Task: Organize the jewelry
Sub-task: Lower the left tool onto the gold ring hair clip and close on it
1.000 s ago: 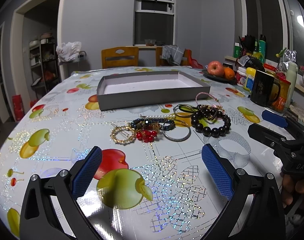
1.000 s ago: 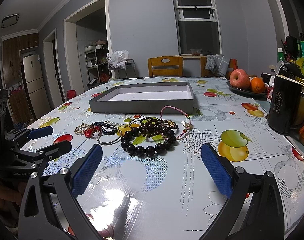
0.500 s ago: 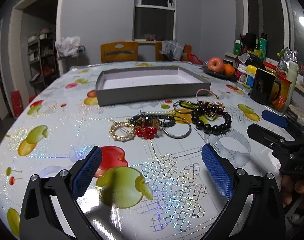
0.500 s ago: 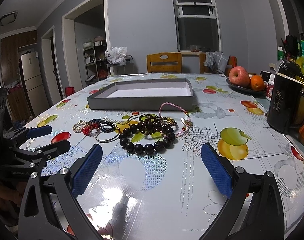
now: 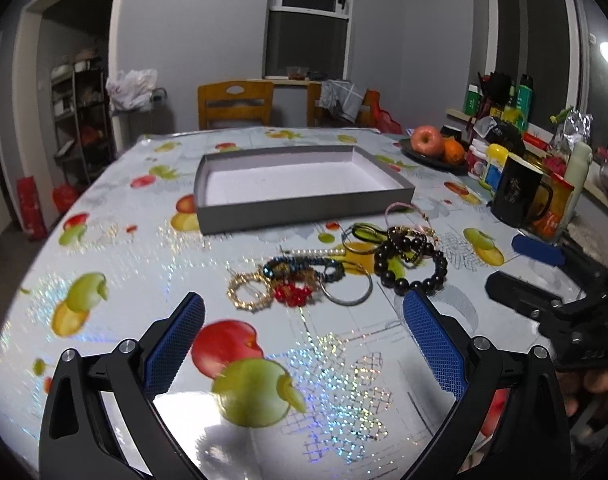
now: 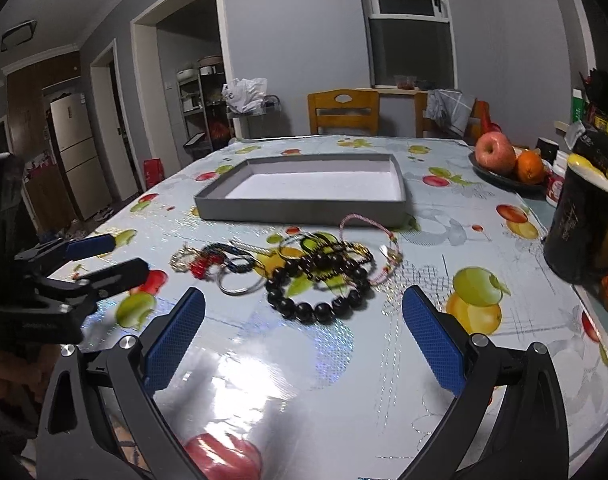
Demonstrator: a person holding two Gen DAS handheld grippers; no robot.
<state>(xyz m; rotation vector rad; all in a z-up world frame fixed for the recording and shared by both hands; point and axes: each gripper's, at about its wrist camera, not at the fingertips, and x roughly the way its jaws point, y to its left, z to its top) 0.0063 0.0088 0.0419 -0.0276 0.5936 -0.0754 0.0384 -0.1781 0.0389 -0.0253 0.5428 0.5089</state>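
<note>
Lying tangled before the grey tray [image 5: 304, 210], beaded bracelets [image 5: 410, 258] sit beyond both grippers' wide-apart jaws.

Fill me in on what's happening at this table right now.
A person holds a two-finger gripper in each hand over a fruit-print tablecloth. Both the left gripper and the right gripper are open and hold nothing. A tangle of jewelry lies just ahead of them: a dark bead bracelet, a silver bangle, a gold ring-shaped piece and red beads. The grey tray behind the pile has nothing in it, so sorting has not begun.
</note>
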